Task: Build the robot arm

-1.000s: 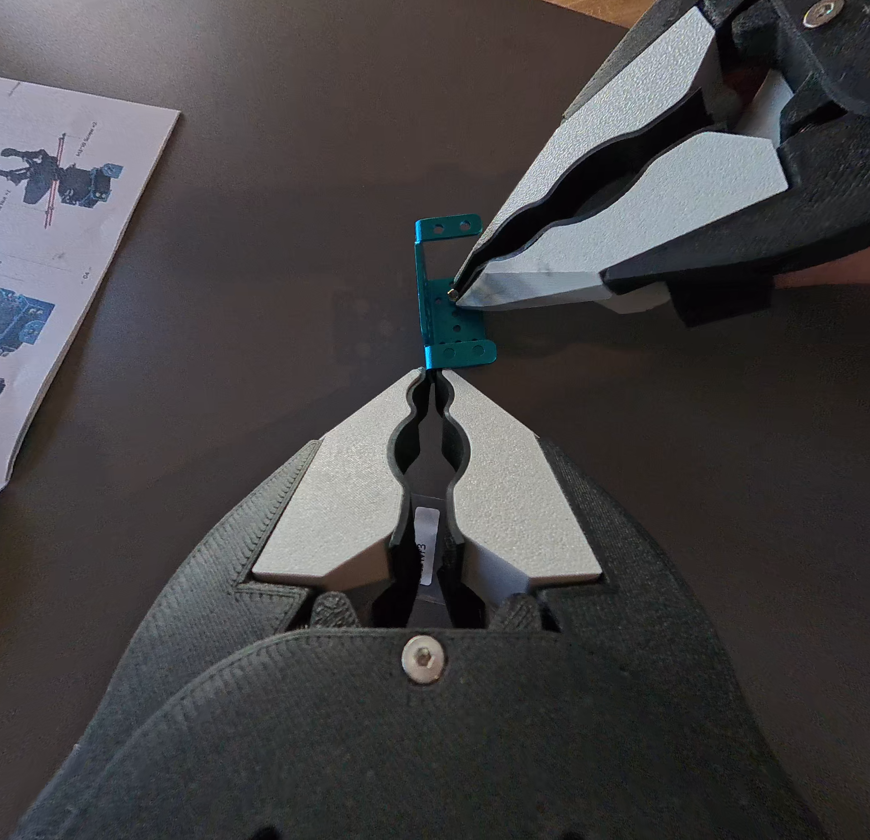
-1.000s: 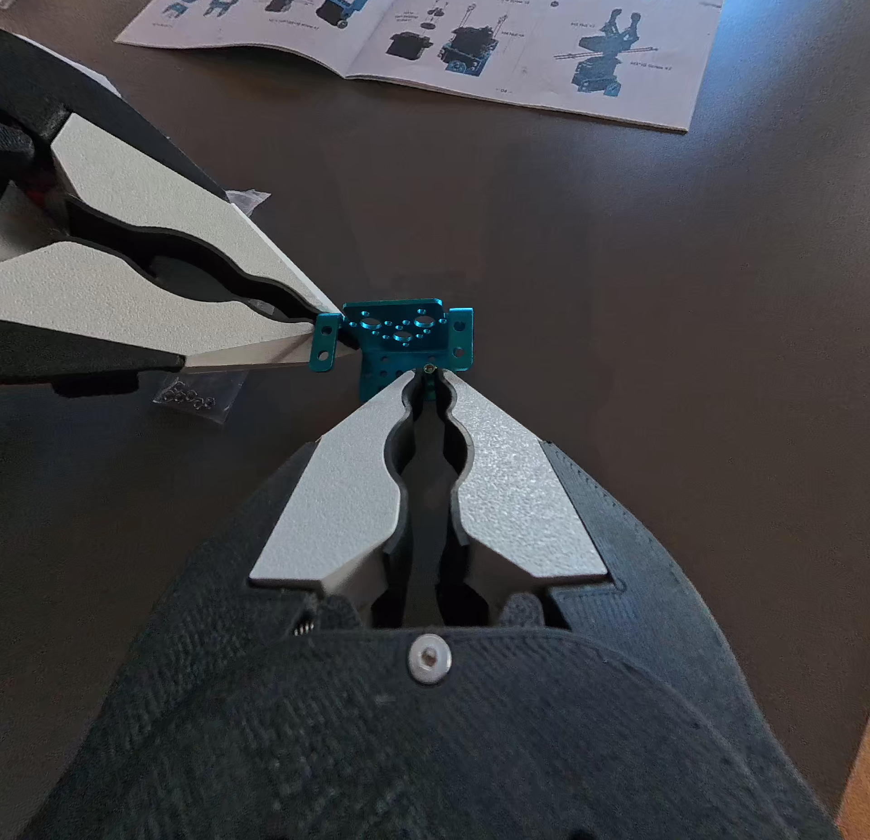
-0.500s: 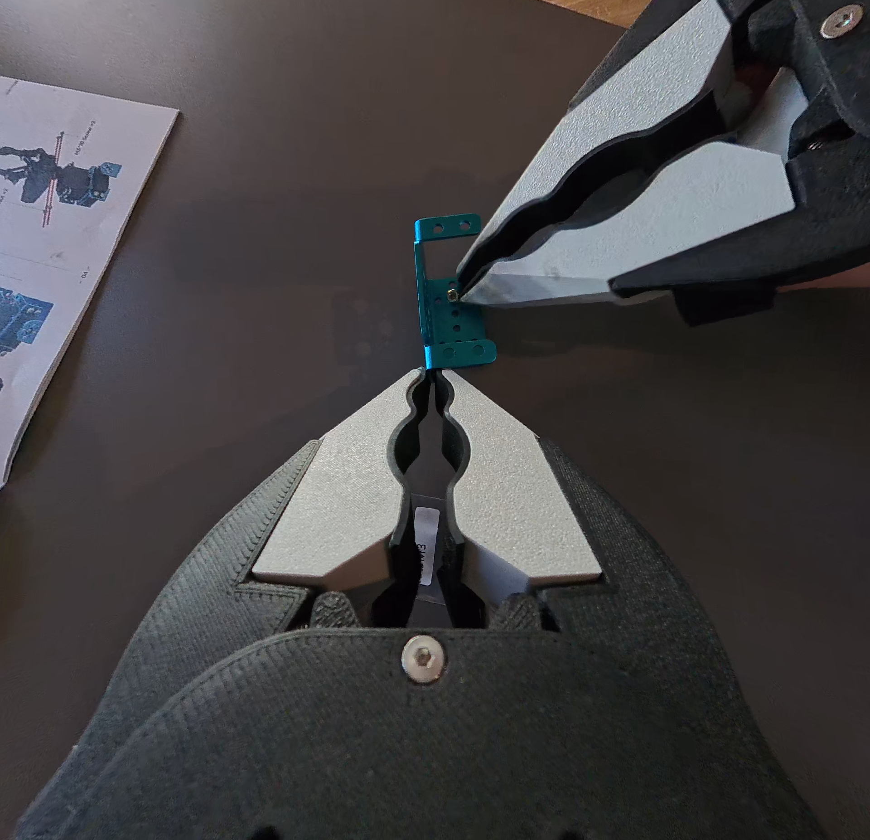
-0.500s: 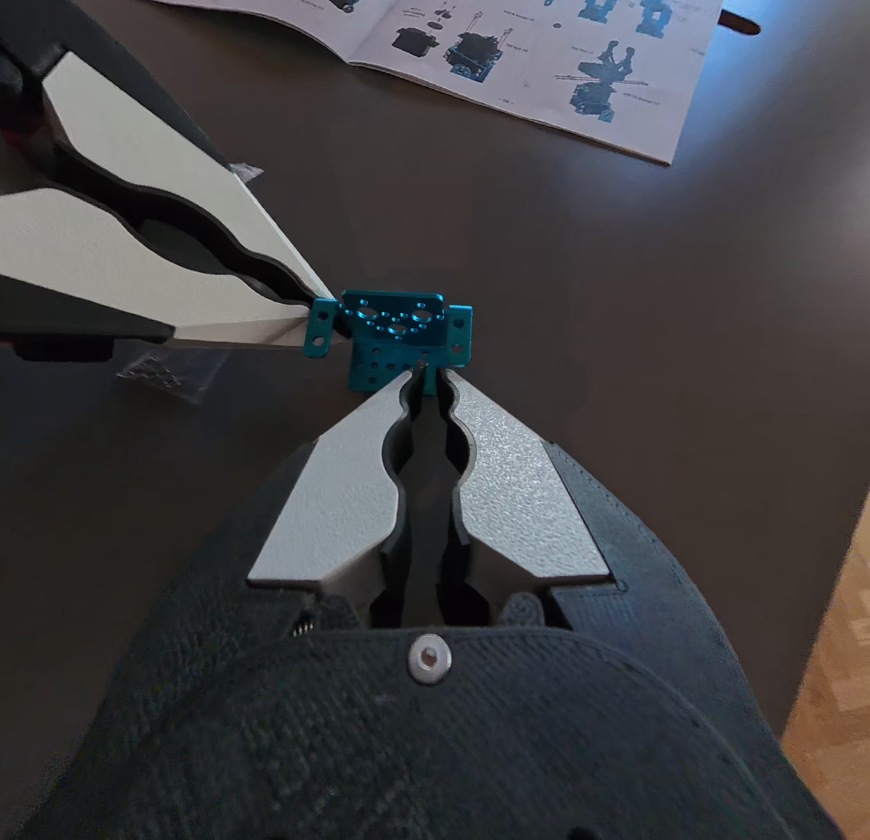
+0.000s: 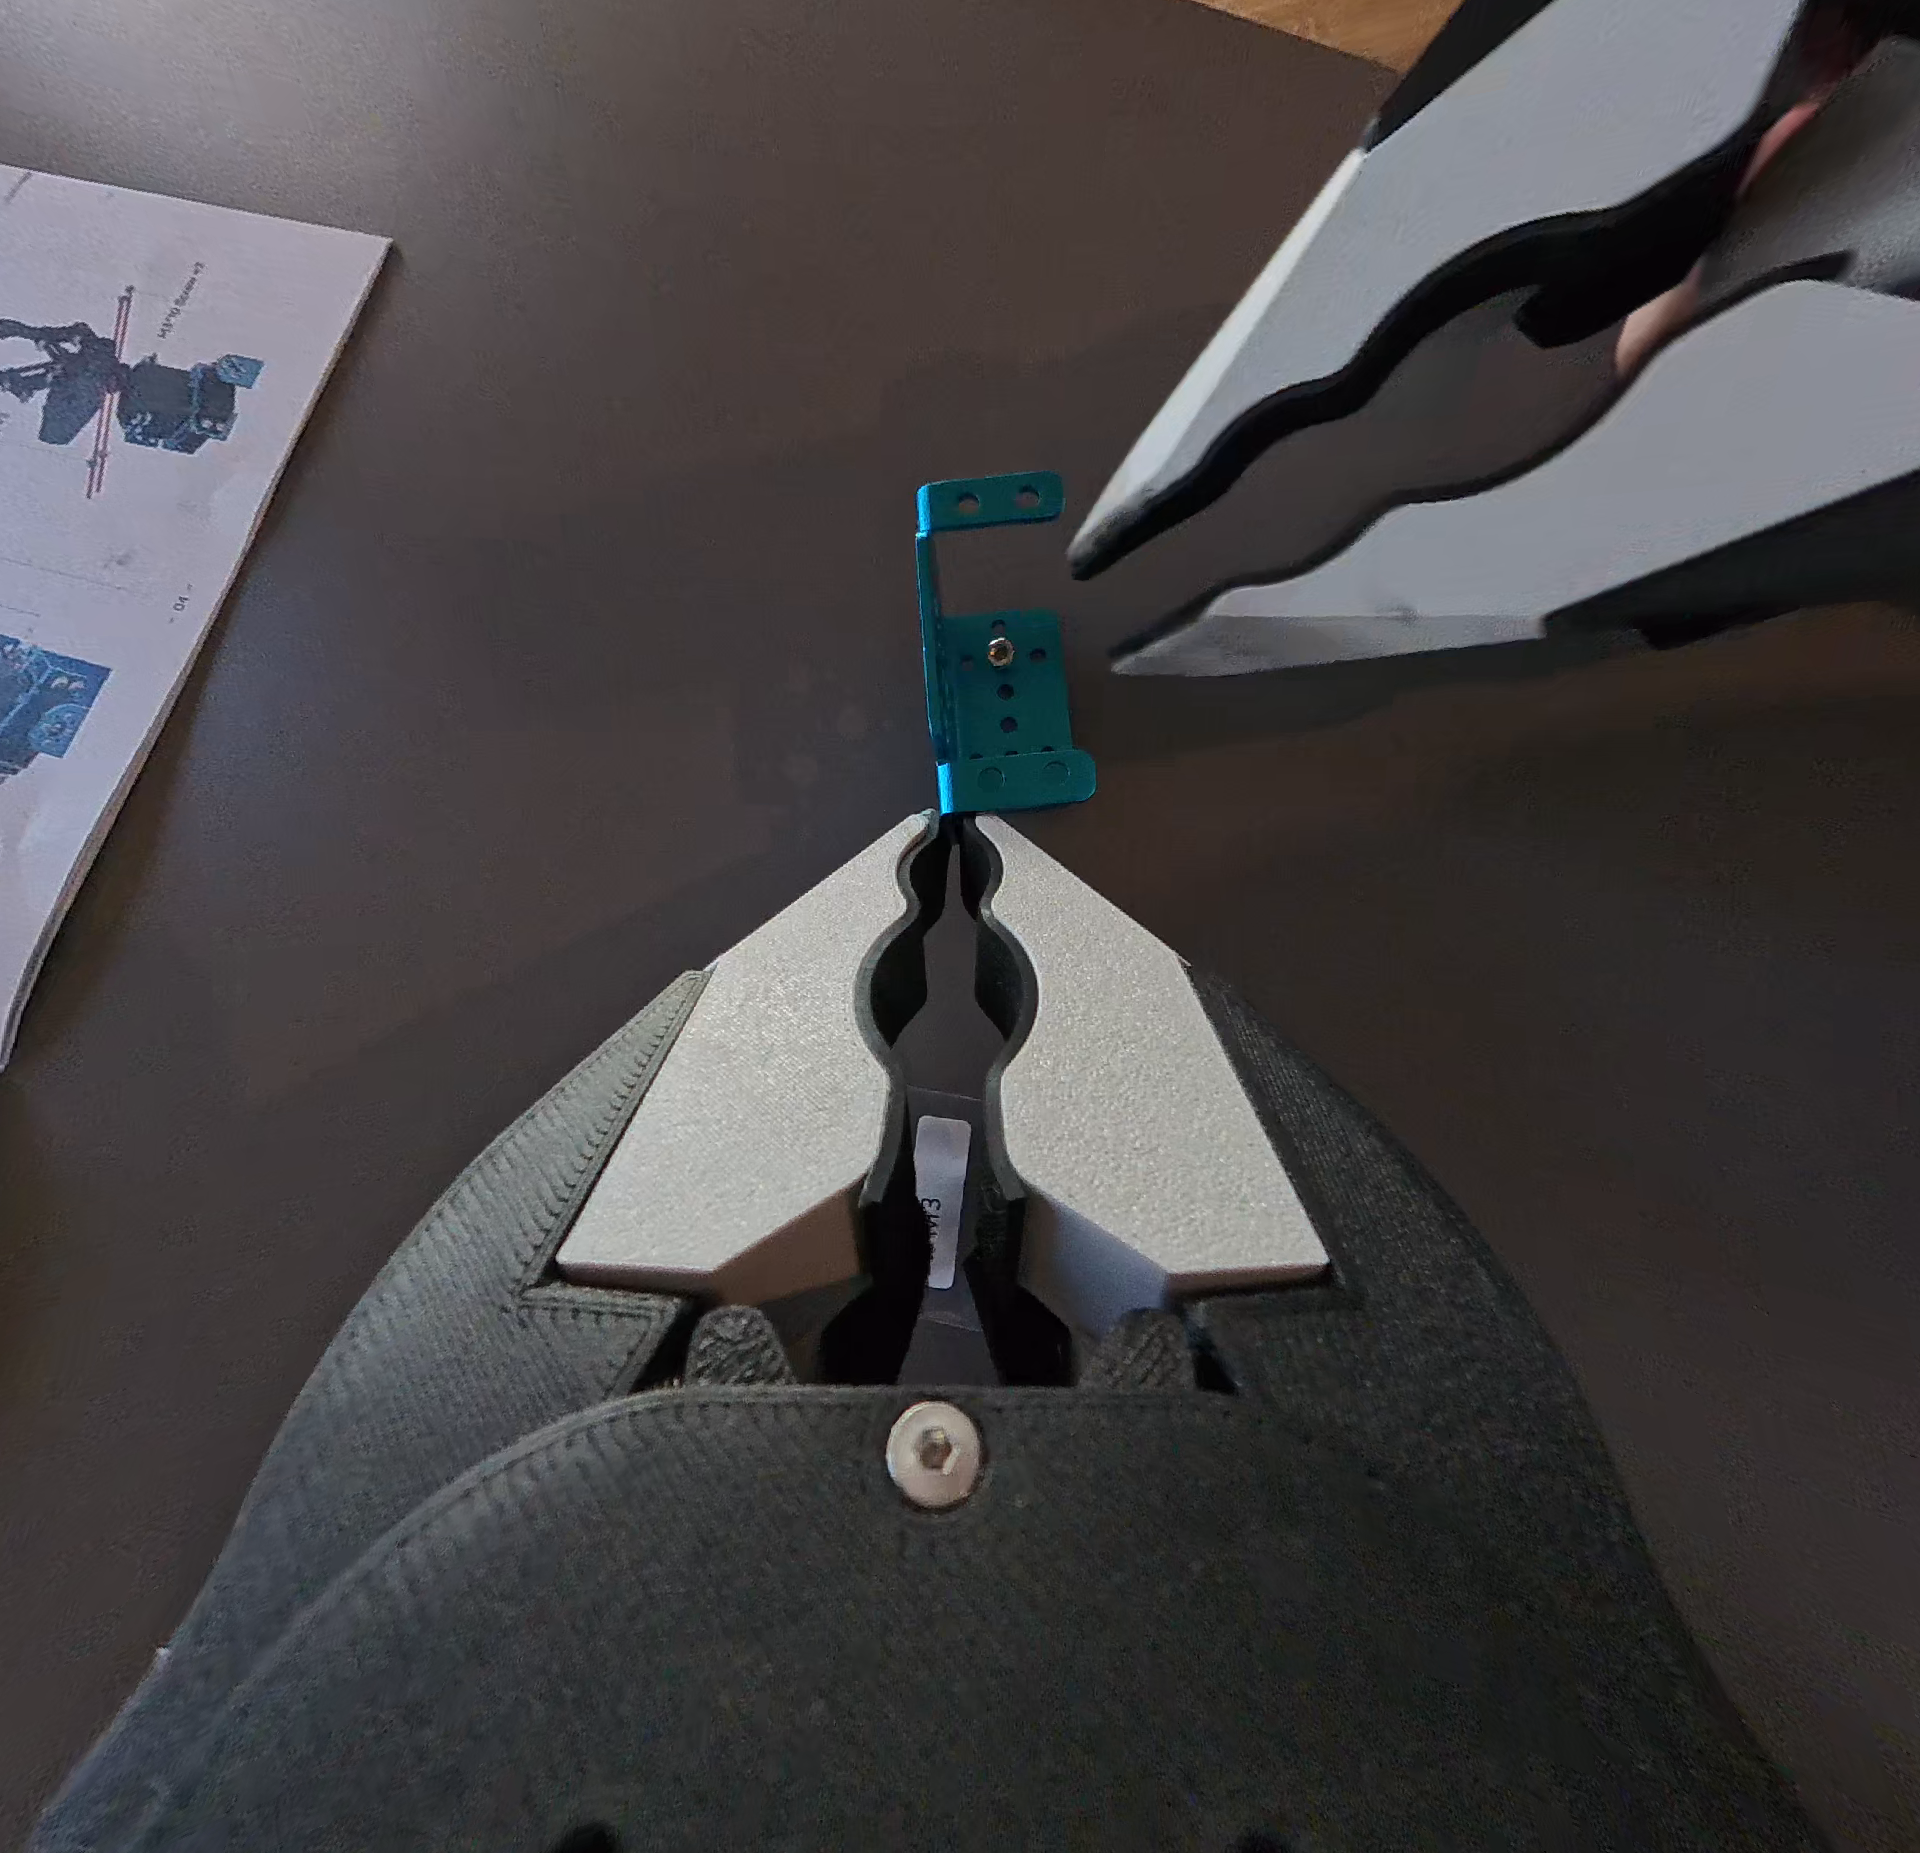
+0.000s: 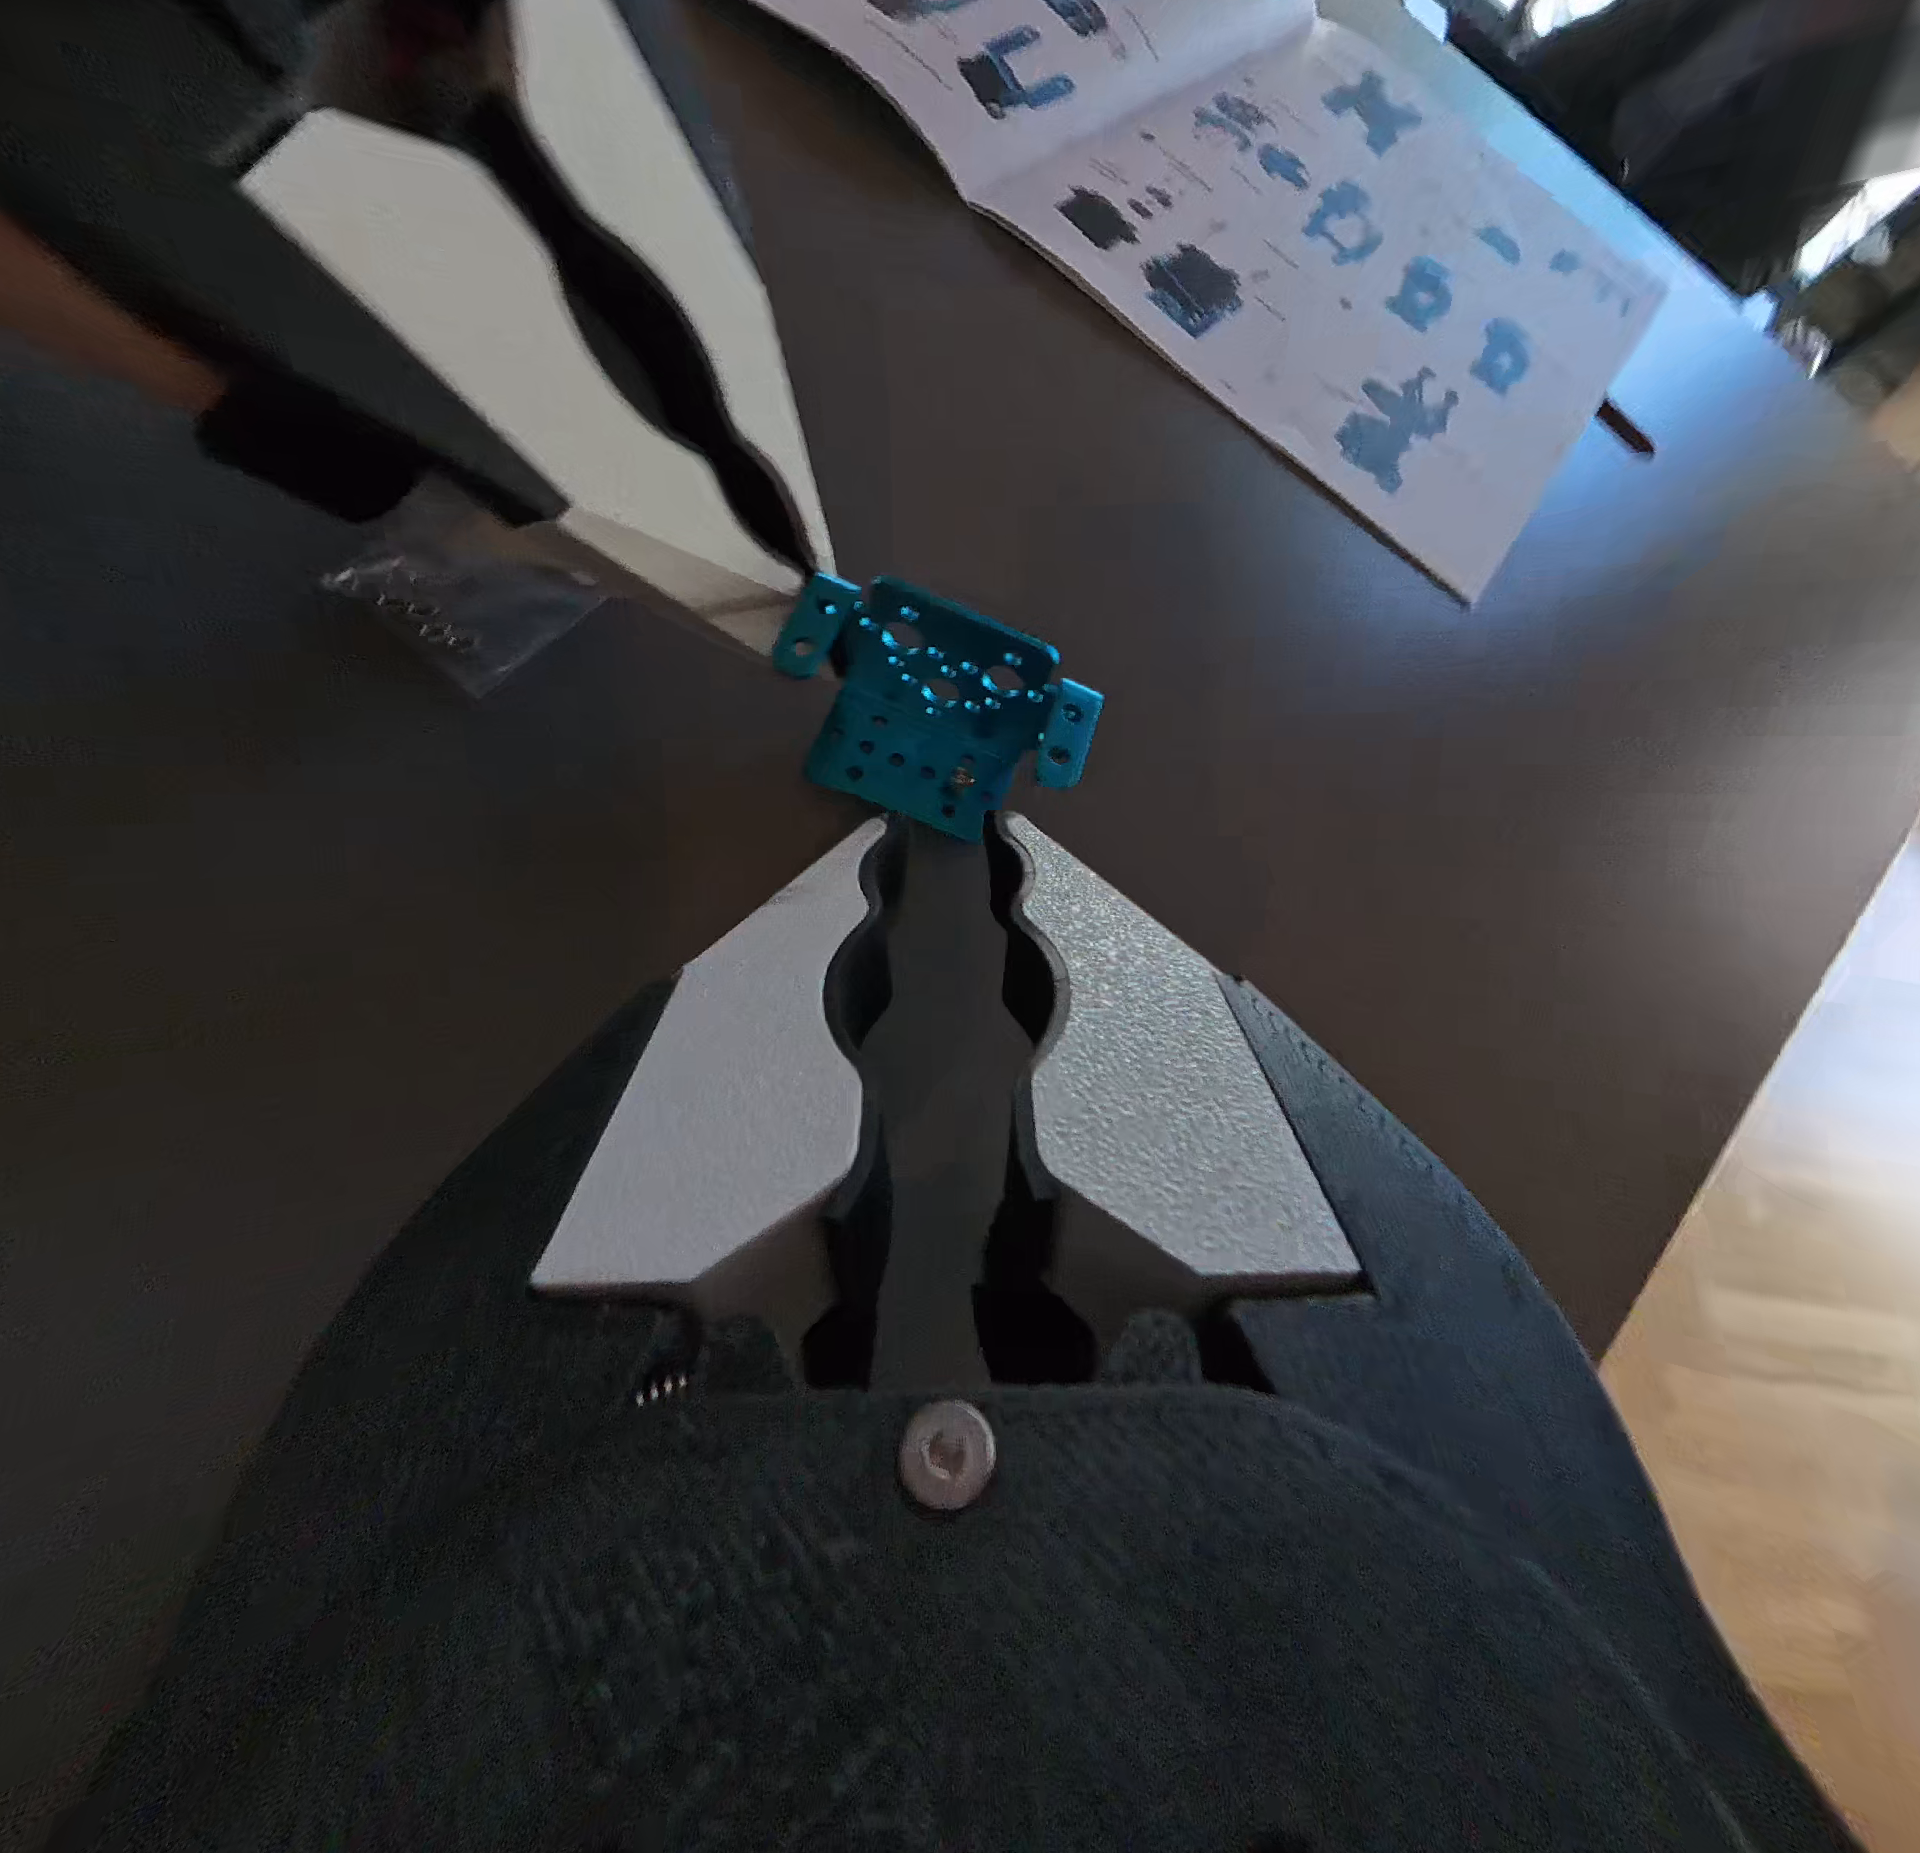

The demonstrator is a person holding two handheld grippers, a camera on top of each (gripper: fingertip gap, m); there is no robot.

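A small blue perforated metal bracket (image 5: 1000, 707) is held upright above the dark table (image 5: 623, 245). My left gripper (image 5: 951, 824) is shut on its lower edge. A small brass screw (image 5: 1000, 650) sits in one of the bracket's holes. My right gripper (image 5: 1096, 610) is open and empty, with its tips just right of the bracket and apart from it. In the right wrist view the bracket (image 6: 935, 697) lies just beyond my open right gripper (image 6: 943, 829). The left gripper (image 6: 816, 582) pinches the bracket's far left flange there. The screw (image 6: 961, 777) shows on its near face.
An open instruction booklet (image 5: 156, 515) lies on the table to the left; it also shows in the right wrist view (image 6: 1299, 193). A small clear plastic bag (image 6: 447, 608) lies under the left gripper. The table edge and wooden floor (image 6: 1766, 1284) are at the right. About 5 centimeters separates my left fingertips from my right.
My right gripper has opened, let go of the screw in the bracket's hole, and drawn back and rolled. My left gripper and the bracket have stayed put.
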